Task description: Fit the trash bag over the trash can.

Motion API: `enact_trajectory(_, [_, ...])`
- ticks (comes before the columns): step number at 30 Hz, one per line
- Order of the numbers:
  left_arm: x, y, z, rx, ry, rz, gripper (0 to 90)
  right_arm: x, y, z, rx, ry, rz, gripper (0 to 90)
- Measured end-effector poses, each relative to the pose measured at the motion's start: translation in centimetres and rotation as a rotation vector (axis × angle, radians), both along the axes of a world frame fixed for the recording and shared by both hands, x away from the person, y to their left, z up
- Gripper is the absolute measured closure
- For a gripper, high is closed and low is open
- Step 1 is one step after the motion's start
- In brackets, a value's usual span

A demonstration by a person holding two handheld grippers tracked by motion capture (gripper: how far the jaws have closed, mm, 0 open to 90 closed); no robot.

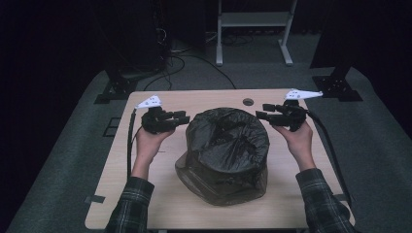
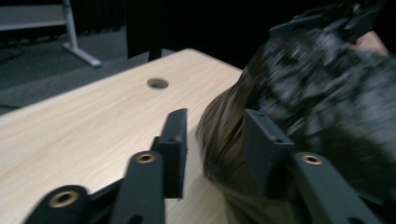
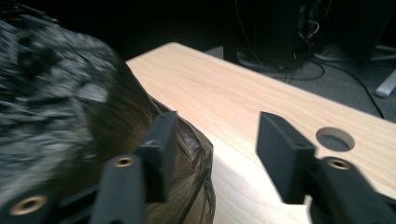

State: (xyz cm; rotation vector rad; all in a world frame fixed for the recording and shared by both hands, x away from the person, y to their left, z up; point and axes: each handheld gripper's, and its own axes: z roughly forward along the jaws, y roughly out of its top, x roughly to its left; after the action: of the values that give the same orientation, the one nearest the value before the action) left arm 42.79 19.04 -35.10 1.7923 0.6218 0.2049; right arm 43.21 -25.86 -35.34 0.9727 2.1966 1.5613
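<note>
A black plastic bag (image 1: 226, 145) lines a round bin in the middle of the wooden table (image 1: 145, 194), with its rim puffed up around the top. My left gripper (image 1: 184, 117) is at the bag's upper left and points toward it. In the left gripper view its jaws (image 2: 215, 126) stand apart, with the bag's (image 2: 317, 93) edge bulging into the gap and not pinched. My right gripper (image 1: 260, 110) is level with the bag's upper right. Its jaws (image 3: 215, 135) are open, with bare table between them and the bag (image 3: 56, 93) behind the left jaw.
A round cable hole (image 1: 248, 102) sits near the table's far edge. Beyond the table are a white metal stand (image 1: 252, 19), floor cables (image 1: 180, 58) and two black foot plates (image 1: 114, 87) (image 1: 337, 85). Plaid sleeves come in from the near edge.
</note>
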Motion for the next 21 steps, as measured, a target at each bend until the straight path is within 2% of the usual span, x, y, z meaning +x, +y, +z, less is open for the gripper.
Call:
enact_trajectory(3, [-0.5, 0.4, 1.4, -0.026, -0.017, -0.023, 49.1, -0.7, -0.8, 0.7, 0.010, -0.020, 0.017, 34.8])
enact_trajectory(8, [-1.6, 0.2, 3.0, -0.016, -0.045, -0.064, 37.8, -1.9, -1.9, 1.6, 0.052, -0.046, 0.092, 22.8])
enact_trajectory(10, [-2.1, -0.2, 3.6, -0.007, -0.056, -0.082, 32.4, -2.6, -2.1, 1.9, 0.032, -0.064, 0.123, 16.7])
enact_trajectory(11, [-2.3, -0.3, 3.8, -0.003, -0.058, -0.089, 28.8, -3.0, -2.1, 2.0, 0.021, -0.059, 0.138, 13.7])
enact_trajectory(16, [-3.4, -1.2, 4.9, 0.016, -0.080, -0.127, 18.2, -4.4, -2.5, 2.1, -0.008, -0.068, 0.197, 8.3])
enact_trajectory(18, [-3.7, -1.6, 5.1, 0.022, -0.082, -0.136, 12.6, -4.9, -2.7, 1.9, -0.002, -0.061, 0.225, 1.4])
enact_trajectory(21, [-4.0, -2.1, 5.4, 0.019, -0.074, -0.155, 3.9, -5.5, -3.2, 1.5, 0.014, -0.070, 0.262, 0.0])
